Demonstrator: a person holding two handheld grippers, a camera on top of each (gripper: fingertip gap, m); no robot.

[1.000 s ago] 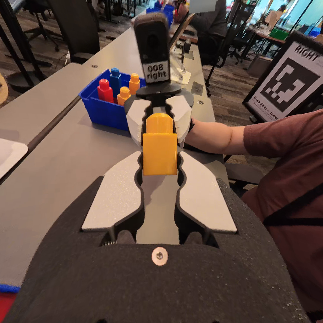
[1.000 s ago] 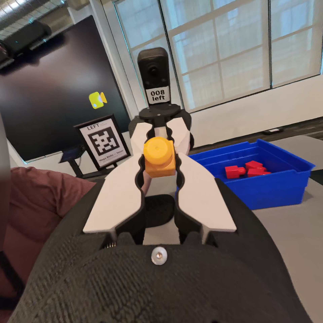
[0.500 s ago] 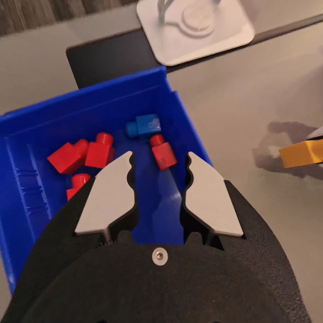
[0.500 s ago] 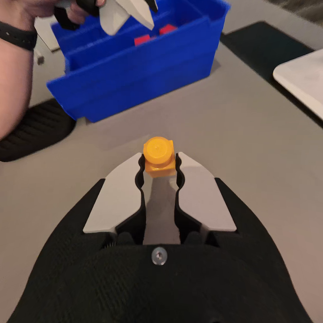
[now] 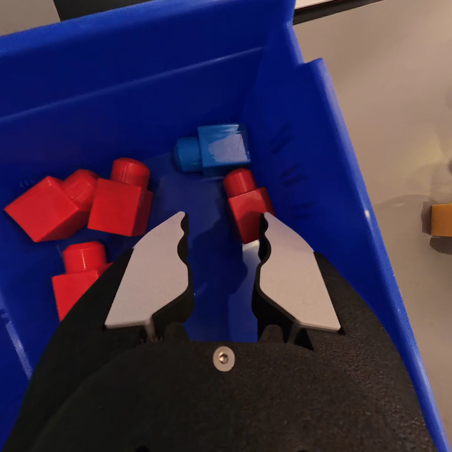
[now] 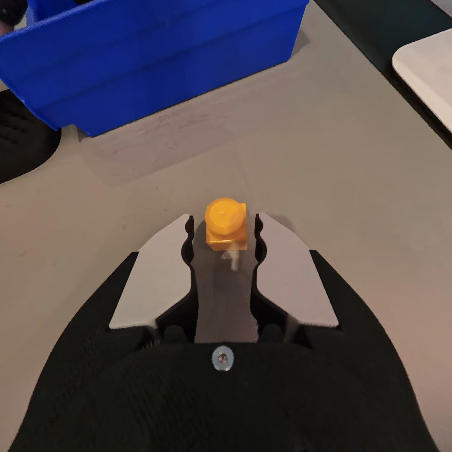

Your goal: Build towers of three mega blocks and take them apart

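Orange block (image 6: 226,225) upright on grey table (image 6: 318,171), free between spread right gripper (image 6: 224,220), left gripper (image 5: 223,220) spread.

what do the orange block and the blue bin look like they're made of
Orange block: looks like smooth moulded plastic, slightly glossy, with a soft sheen on its round stud. Blue bin: probably rigid plastic too, with a duller, uniformly coloured wall and moulded ridges.

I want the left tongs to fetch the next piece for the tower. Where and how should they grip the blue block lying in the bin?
The blue block lies on its side, stud pointing left, close to the bin's right wall. Grip the square body, not the round stud: its flat faces suit the pads. Probably best to come straight down from above, the open left tongs closing on the near and far faces, since the wall and red block crowd its right and near sides.
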